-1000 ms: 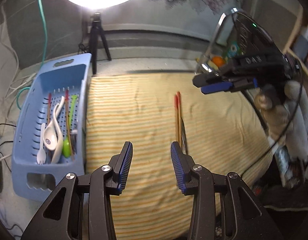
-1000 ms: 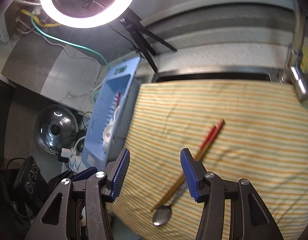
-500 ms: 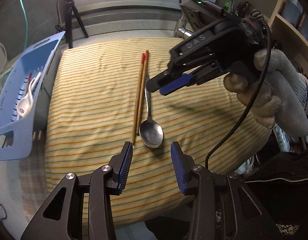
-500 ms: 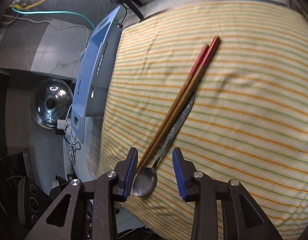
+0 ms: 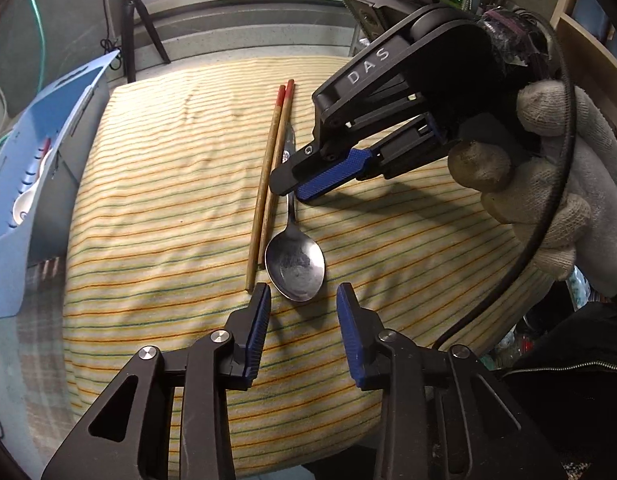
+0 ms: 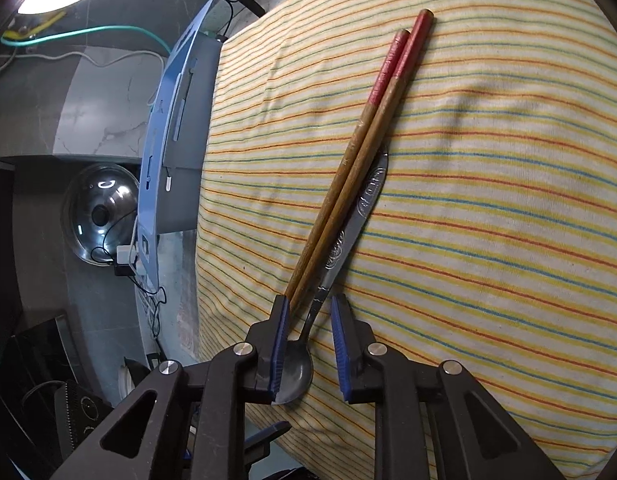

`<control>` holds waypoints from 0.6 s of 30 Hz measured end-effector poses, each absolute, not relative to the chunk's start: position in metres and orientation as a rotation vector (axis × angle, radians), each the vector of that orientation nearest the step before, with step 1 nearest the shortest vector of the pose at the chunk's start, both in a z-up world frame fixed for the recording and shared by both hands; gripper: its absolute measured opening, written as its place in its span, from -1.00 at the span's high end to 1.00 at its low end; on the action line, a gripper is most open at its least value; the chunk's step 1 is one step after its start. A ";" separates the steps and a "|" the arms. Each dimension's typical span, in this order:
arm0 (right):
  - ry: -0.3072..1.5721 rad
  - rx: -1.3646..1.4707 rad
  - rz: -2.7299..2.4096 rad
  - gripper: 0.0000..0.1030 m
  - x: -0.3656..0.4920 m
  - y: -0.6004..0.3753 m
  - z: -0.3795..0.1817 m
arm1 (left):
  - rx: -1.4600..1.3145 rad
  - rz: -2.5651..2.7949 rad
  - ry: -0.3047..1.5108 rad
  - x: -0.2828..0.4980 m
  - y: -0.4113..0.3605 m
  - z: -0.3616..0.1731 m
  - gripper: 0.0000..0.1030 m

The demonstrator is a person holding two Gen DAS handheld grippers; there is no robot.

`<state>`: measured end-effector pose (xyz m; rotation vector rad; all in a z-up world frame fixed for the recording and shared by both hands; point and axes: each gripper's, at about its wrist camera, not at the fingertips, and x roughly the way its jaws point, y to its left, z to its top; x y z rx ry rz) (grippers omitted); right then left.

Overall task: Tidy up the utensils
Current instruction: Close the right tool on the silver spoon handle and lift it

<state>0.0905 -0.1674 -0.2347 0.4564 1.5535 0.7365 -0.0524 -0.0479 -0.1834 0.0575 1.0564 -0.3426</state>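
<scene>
Flat on the striped cloth (image 5: 168,184) lies a steel spoon (image 5: 295,264) with an embossed handle and a scuffed bowl, touching a pair of wooden chopsticks (image 5: 270,172) with red tips on its left side. Both tongs are spread and hold nothing: the left gripper (image 5: 303,300) hangs just near of the bowl, while the right gripper (image 6: 307,304) straddles the spoon's neck. Only the left view shows the gloved hand (image 5: 548,184) and white spoons in the blue basket (image 5: 36,152) at far left; only the right view shows the handle's pattern and a glass pot lid (image 6: 100,212).
</scene>
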 end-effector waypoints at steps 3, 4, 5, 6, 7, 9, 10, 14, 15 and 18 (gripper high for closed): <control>1.552 0.471 0.733 0.63 0.090 -0.169 -0.236 | 0.061 -0.347 1.059 -0.048 -0.049 -0.187 0.48; 1.551 0.474 0.732 0.63 0.090 -0.169 -0.236 | 0.070 -0.345 1.058 -0.047 -0.050 -0.188 0.50; 1.550 0.474 0.732 0.63 0.090 -0.169 -0.236 | 0.078 -0.343 1.059 -0.046 -0.050 -0.190 0.54; 1.550 0.478 0.730 0.63 0.090 -0.168 -0.236 | 0.079 -0.342 1.060 -0.044 -0.050 -0.191 0.57; 1.550 0.483 0.728 0.63 0.090 -0.169 -0.236 | 0.074 -0.345 1.060 -0.042 -0.049 -0.192 0.57; 1.549 0.483 0.724 0.65 0.089 -0.169 -0.236 | 0.067 -0.348 1.060 -0.040 -0.048 -0.192 0.58; 1.549 0.481 0.720 0.70 0.089 -0.167 -0.236 | 0.065 -0.349 1.060 -0.038 -0.046 -0.192 0.58; 1.561 0.502 0.702 0.86 0.091 -0.172 -0.240 | 0.054 -0.361 1.060 -0.036 -0.044 -0.193 0.60; 1.562 0.512 0.701 0.86 0.091 -0.173 -0.241 | 0.054 -0.365 1.061 -0.033 -0.043 -0.193 0.60; 1.555 0.511 0.694 0.87 0.090 -0.173 -0.240 | 0.051 -0.372 1.060 -0.033 -0.044 -0.193 0.61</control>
